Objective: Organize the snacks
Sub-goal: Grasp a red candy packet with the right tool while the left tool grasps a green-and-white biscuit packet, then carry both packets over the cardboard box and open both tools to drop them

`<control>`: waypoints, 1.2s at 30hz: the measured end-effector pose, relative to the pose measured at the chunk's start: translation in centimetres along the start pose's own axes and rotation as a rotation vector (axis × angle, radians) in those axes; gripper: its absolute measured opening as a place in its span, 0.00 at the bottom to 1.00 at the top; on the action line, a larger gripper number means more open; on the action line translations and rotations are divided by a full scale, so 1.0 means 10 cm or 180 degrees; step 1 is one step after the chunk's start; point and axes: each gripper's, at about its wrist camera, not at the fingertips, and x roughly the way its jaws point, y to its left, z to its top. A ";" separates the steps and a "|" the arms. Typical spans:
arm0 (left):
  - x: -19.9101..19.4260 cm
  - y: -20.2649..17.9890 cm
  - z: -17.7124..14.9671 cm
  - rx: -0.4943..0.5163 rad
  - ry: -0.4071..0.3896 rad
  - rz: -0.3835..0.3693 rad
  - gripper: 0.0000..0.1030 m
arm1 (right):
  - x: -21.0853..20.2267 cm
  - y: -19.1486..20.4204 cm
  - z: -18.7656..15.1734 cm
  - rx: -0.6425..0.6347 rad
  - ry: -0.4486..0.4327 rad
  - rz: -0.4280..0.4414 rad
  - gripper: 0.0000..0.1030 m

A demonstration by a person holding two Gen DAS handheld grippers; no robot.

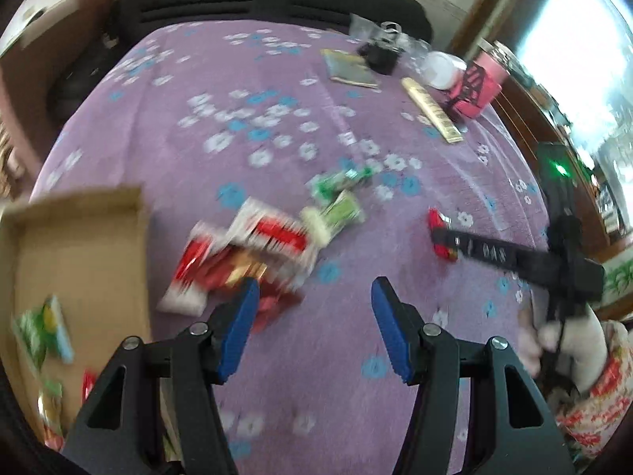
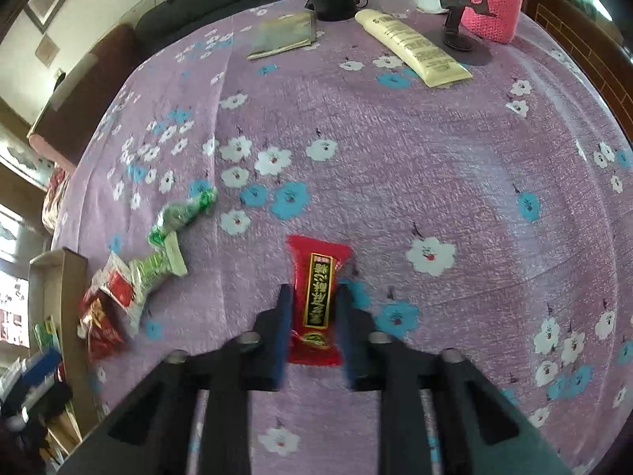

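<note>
Two claws are in play over a purple cloth printed with white and blue flowers [image 2: 395, 166]; whether the cloth covers a counter or a bed cannot be told. Nearest in the right wrist view, the right claw [image 2: 312, 308] is closed on a red snack packet with a black and gold label [image 2: 316, 297], its blue pads pressing the packet's two long sides. The packet is gripped across its narrow width, presumably because that gives the firmest hold on a flat wrapper, and it lies alone on the cloth, well apart from the other snacks.

Nearest in the left wrist view, the left claw [image 1: 312, 304] is held about half open with nothing between its pads, the left pad just over the near end of a heap of red and white snack packets [image 1: 245, 253]. It is judged to be lined up for a pick from that heap. Beside the heap, at the left edge of the cloth, a shallow cardboard box [image 1: 79, 253] is placed; green and red packets [image 1: 39, 332] already lie in it, so it is taken as the place for sorted snacks.

Just beyond the heap, green snack packets [image 1: 336, 198] are strewn toward the middle of the cloth. At the far right corner, things outside the task are kept together: a cream tube [image 2: 411, 47], a flat gold pouch [image 2: 283, 35], a black pot [image 2: 330, 0] and a pink knitted holder [image 2: 494, 12].
</note>
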 end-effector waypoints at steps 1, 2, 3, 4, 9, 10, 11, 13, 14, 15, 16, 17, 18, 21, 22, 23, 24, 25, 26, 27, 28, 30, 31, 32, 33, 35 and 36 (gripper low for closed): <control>0.07 -0.06 0.08 0.0115 0.0026 -0.0011 0.59 | -0.02 -0.03 -0.01 -0.0008 0.0004 -0.0001 0.16; 0.15 -0.13 0.16 0.0244 0.0051 0.0004 0.59 | -0.03 -0.06 -0.03 -0.0026 0.0002 -0.0015 0.17; 0.22 -0.19 0.22 0.0348 0.0081 0.0012 0.59 | -0.05 -0.09 -0.06 -0.0029 0.0004 -0.0002 0.17; 0.30 -0.24 0.27 0.0448 0.0119 0.0008 0.59 | -0.06 -0.13 -0.09 -0.0020 0.0012 0.0024 0.17; 0.71 -0.36 0.44 0.0686 0.0330 0.0079 0.59 | -0.16 -0.17 -0.17 -0.0007 -0.0010 0.0098 0.17; 0.78 -0.36 0.46 0.0675 0.0358 0.0085 0.59 | -0.18 -0.19 -0.18 0.0006 -0.0005 0.0115 0.17; 0.83 -0.35 0.47 0.0665 0.0388 0.0079 0.56 | -0.19 -0.21 -0.21 0.0013 -0.0012 0.0117 0.17; 0.90 -0.35 0.47 0.0645 0.0435 0.0118 0.35 | -0.21 -0.24 -0.26 0.0044 -0.0012 0.0118 0.17; 0.92 -0.35 0.46 0.0630 0.0455 0.0089 0.27 | -0.22 -0.26 -0.27 0.0066 -0.0017 0.0128 0.17; 0.92 -0.35 0.45 0.0616 0.0443 0.0052 0.26 | -0.23 -0.26 -0.28 0.0064 -0.0024 0.0116 0.17; 0.91 -0.36 0.44 0.0608 0.0428 0.0025 0.25 | -0.24 -0.27 -0.30 0.0057 -0.0031 0.0113 0.17; 0.90 -0.37 0.43 0.0612 0.0425 0.0032 0.23 | -0.25 -0.28 -0.32 0.0063 -0.0026 0.0137 0.17; 0.88 -0.38 0.42 0.0617 0.0411 0.0047 0.23 | -0.25 -0.28 -0.32 0.0069 -0.0023 0.0147 0.17; 0.81 -0.43 0.37 0.0619 0.0359 0.0024 0.22 | -0.29 -0.26 -0.34 0.0014 -0.0051 0.0130 0.17; 0.76 -0.44 0.35 0.0626 0.0332 0.0043 0.22 | -0.30 -0.26 -0.34 0.0008 -0.0052 0.0146 0.17; 0.72 -0.45 0.32 0.0623 0.0312 0.0038 0.22 | -0.32 -0.25 -0.36 0.0004 -0.0056 0.0162 0.17; 0.66 -0.46 0.28 0.0605 0.0289 0.0022 0.22 | -0.33 -0.24 -0.36 -0.0007 -0.0066 0.0163 0.17; 0.60 -0.46 0.24 0.0586 0.0264 0.0013 0.22 | -0.36 -0.23 -0.38 -0.0023 -0.0076 0.0162 0.17; 0.53 -0.45 0.20 0.0573 0.0239 0.0009 0.22 | -0.37 -0.22 -0.40 -0.0030 -0.0074 0.0174 0.17; 0.46 -0.45 0.16 0.0571 0.0211 0.0022 0.22 | -0.38 -0.21 -0.41 -0.0034 -0.0071 0.0186 0.17; 0.37 -0.46 0.11 0.0575 0.0173 0.0055 0.22 | -0.39 -0.19 -0.42 -0.0041 -0.0071 0.0193 0.17; 0.21 -0.43 0.02 0.0540 0.0103 0.0087 0.22 | -0.43 -0.12 -0.46 -0.0068 -0.0077 0.0222 0.17; 0.13 -0.41 -0.02 0.0514 0.0078 0.0105 0.22 | -0.45 -0.08 -0.48 -0.0088 -0.0077 0.0242 0.17; 0.04 -0.38 -0.08 0.0493 0.0044 0.0151 0.22 | -0.46 -0.04 -0.50 -0.0109 -0.0077 0.0256 0.17; -0.05 -0.34 -0.13 0.0472 0.0007 0.0213 0.22 | -0.47 0.02 -0.52 -0.0130 -0.0074 0.0274 0.17; -0.20 -0.25 -0.23 0.0432 -0.0037 0.0335 0.23 | -0.50 0.17 -0.55 -0.0198 -0.0066 0.0319 0.17; -0.27 -0.20 -0.28 0.0399 -0.0046 0.0390 0.23 | -0.51 0.25 -0.58 -0.0237 -0.0069 0.0341 0.17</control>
